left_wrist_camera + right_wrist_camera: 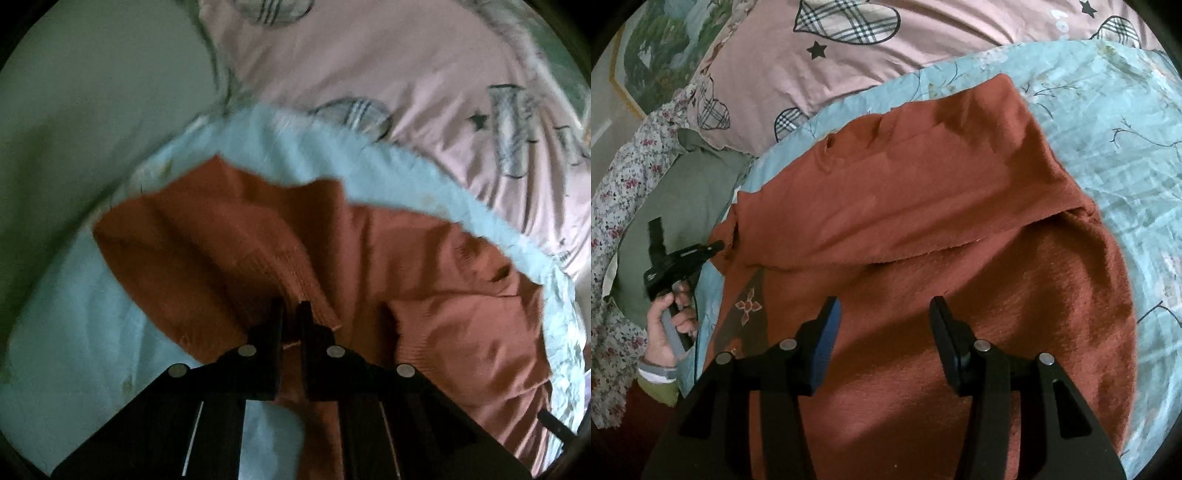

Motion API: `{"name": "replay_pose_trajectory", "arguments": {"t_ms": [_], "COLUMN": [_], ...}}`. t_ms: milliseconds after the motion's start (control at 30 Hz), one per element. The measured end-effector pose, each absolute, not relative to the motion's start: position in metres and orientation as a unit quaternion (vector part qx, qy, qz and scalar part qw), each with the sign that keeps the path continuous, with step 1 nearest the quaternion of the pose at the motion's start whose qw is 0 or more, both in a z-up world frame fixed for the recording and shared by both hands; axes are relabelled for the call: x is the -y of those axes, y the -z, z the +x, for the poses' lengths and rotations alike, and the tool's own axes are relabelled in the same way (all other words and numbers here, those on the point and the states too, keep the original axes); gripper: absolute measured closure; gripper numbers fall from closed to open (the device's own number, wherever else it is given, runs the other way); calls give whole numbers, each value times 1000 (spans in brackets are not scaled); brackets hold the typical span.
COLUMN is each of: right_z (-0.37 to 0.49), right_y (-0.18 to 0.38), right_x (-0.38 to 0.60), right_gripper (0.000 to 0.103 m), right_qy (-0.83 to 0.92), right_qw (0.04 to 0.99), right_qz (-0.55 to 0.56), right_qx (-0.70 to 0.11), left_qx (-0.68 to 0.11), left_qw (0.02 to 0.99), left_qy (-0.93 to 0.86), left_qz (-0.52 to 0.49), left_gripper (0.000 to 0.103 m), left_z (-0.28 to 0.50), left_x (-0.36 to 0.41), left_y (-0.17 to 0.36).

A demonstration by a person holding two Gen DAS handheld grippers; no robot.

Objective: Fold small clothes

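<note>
One rust-brown knit garment (923, 229), fuzzy with a ribbed hem, lies folded over on one light-blue floral quilt (1115, 155) atop the bed. The left hand-held gripper (291, 314) pinches its ribbed edge; the right hand-held gripper (884, 310) hovers spread wide above it.

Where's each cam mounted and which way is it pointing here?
Left wrist: on the left gripper, facing along its fingers, shut on the rust-coloured garment's ribbed edge.
Right wrist: on the open right gripper, above the garment; left hand shows.
Shared: garment, light blue quilt, pink sheet.
</note>
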State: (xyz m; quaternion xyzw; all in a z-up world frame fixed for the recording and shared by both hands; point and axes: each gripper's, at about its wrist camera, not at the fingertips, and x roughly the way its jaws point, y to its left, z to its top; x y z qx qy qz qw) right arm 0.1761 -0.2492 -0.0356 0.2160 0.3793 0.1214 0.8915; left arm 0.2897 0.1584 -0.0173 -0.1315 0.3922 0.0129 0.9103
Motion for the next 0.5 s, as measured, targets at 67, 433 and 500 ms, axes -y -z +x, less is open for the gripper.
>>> {"name": "replay_pose_trajectory", "arguments": {"t_ms": [67, 433, 500], "right_z": [174, 157, 156], "right_y": [34, 27, 28], "right_x": [251, 268, 274], "right_gripper": [52, 52, 52], "right_qy": [-122, -118, -113], "right_qw": [893, 896, 896], "right_qz": [218, 244, 251], "right_qx": [-374, -352, -349], "left_qx": [-371, -331, -337], "left_qw": [921, 923, 916], "left_qy": [4, 159, 190], "left_qz": [-118, -113, -104], "left_gripper": [97, 98, 98], "left_z": [278, 261, 261], "left_x": [-146, -16, 23], "left_y": [0, -51, -46]}}
